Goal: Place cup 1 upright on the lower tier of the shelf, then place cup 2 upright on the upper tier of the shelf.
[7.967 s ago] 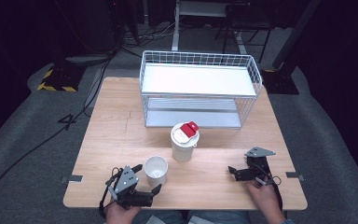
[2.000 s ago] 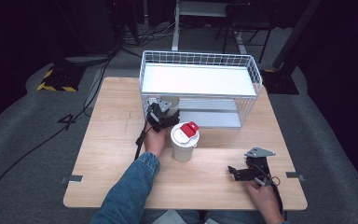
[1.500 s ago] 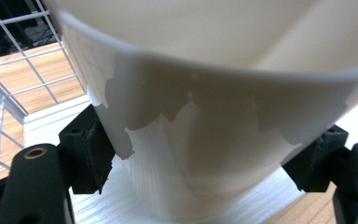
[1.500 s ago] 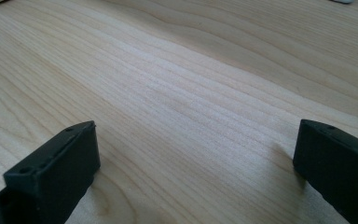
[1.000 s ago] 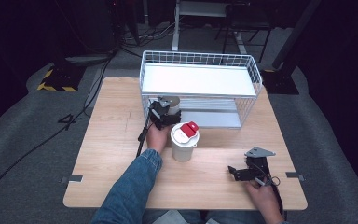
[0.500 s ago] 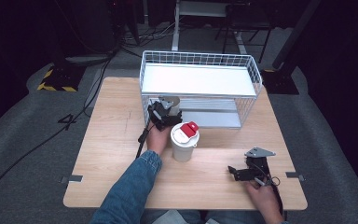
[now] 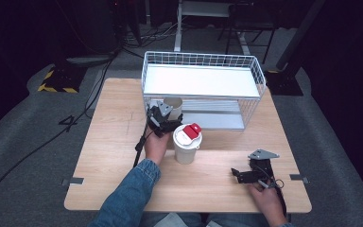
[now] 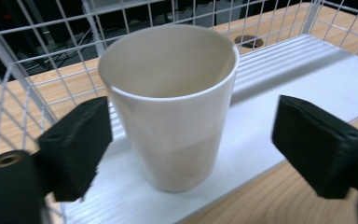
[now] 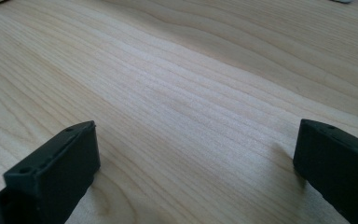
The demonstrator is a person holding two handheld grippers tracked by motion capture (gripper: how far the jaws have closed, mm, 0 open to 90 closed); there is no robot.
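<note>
Pale wood grain covers the worktop [image 7: 113,142], which stands on grey carpet with dark equipment behind it. On the lower white shelf of the wire rack [image 7: 203,80], at the shelf's front left corner, stands the white cup [image 8: 170,102], upright and empty. In the left gripper view the cup sits between the two black jaws of the left hand-held gripper [image 8: 193,144], nearer the jaw on that view's left than the other. A gap shows on the far side, and the near side lies too close to say if it touches, so the cup looks released rather than clamped. The jaws have just been closing, with the cup between them. In the high view this hand-held gripper [image 7: 163,118] hangs at the rack's front left edge, just in front of the cup [image 7: 173,103], on the end of a denim sleeve.

Just in front of the rack, near the left hand, stands a lidded white tumbler [image 7: 186,142] with a red tab on top. Well to the right of the rack's front, the right hand-held gripper [image 7: 240,174] rests low over bare wood, jaws spread wide, holding nothing.
</note>
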